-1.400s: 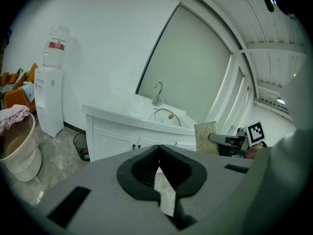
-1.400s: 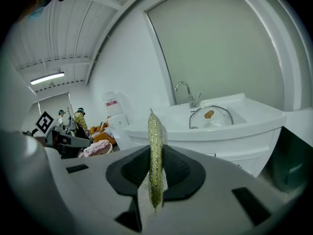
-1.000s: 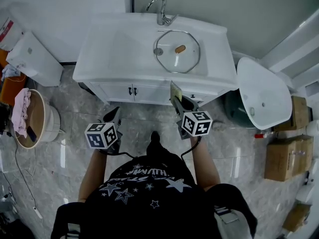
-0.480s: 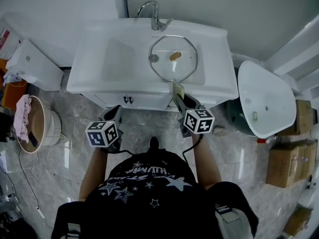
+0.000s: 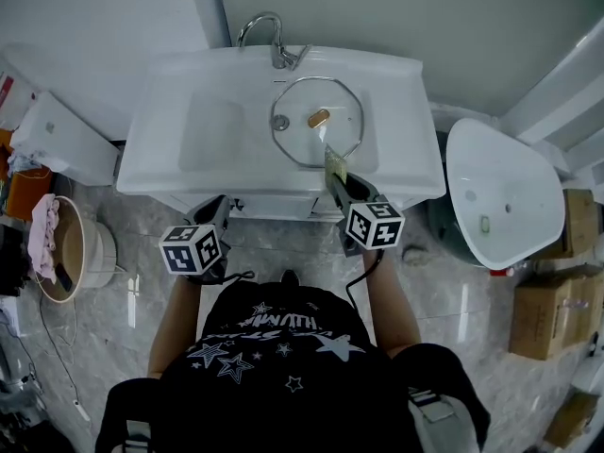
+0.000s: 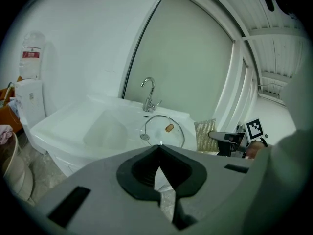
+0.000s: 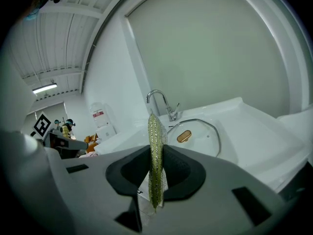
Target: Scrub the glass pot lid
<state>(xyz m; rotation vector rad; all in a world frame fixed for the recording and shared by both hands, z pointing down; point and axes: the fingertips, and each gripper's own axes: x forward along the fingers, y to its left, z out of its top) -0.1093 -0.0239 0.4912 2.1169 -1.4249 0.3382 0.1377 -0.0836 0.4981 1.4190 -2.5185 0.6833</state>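
Right gripper point(image 7: 156, 153) clamps a yellow-green scouring pad point(image 7: 155, 131), left gripper point(image 6: 157, 150) is closed and empty; round glass pot lid point(image 5: 300, 138) lies flat in white sink point(image 5: 156, 149), likely heavy, slick, breakable: steady it by its brown knob point(image 5: 319, 118).

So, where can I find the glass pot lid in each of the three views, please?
Head view: the glass pot lid lies top centre, on the white sink.
Left gripper view: centre, just above the shut jaws.
Right gripper view: right of centre, beside the held scouring pad.
Shared landmark: the faucet, just behind the lid.
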